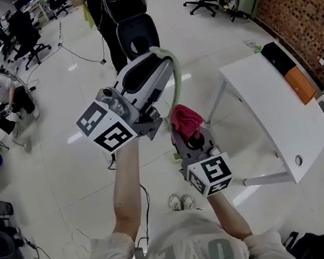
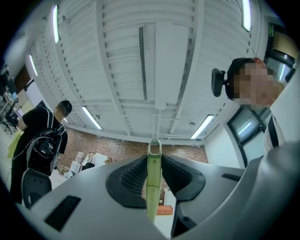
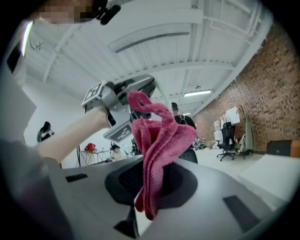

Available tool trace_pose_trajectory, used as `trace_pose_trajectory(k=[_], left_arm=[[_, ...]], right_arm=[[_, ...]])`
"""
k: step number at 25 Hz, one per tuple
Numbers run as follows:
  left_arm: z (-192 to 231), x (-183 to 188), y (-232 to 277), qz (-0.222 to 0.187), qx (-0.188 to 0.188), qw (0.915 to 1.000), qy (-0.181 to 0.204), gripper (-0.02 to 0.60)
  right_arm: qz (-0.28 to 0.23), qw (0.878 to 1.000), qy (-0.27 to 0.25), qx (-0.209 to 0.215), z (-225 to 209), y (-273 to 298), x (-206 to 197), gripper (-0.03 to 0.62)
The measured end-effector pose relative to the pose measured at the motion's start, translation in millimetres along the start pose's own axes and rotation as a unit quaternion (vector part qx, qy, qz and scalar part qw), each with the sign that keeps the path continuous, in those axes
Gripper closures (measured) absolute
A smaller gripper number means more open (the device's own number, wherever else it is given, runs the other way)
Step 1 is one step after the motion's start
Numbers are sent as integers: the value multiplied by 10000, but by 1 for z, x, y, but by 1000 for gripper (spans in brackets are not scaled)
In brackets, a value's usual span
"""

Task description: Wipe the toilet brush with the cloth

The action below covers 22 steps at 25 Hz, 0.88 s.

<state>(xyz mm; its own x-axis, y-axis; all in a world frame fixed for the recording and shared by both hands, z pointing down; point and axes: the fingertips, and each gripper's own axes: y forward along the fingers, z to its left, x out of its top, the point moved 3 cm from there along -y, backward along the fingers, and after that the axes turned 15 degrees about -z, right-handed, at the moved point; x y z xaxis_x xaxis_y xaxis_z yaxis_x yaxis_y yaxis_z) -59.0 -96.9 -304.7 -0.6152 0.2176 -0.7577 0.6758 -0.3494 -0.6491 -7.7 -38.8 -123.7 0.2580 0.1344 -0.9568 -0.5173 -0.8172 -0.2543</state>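
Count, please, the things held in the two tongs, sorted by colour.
Green: 1 (toilet brush)
Pink: 1 (cloth)
Total: 2

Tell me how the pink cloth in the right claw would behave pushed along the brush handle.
Likely floppy: the cloth bunches and flops over in the right claw. Probably light and grippy, given its fuzzy terry pile. It should fold around the thin green handle, not slide.

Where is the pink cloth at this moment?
The cloth sits at the head view's centre, clamped in the right gripper, beside the left gripper.
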Motion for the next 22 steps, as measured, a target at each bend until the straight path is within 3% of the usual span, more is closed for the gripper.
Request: trace_pose_trajectory(k=[6, 12, 22], left_arm=[[-3, -3, -6, -173, 197, 9994, -224, 479], [-12, -23, -15, 42, 261, 9996, -107, 479], [-12, -46, -28, 284, 262, 9987, -319, 479]], right_arm=[[489, 9977, -366, -307, -3, 10, -28, 563], [-82, 9969, -483, -607, -19, 20, 12, 562], [-714, 9931, -870, -329, 2, 43, 62, 563]])
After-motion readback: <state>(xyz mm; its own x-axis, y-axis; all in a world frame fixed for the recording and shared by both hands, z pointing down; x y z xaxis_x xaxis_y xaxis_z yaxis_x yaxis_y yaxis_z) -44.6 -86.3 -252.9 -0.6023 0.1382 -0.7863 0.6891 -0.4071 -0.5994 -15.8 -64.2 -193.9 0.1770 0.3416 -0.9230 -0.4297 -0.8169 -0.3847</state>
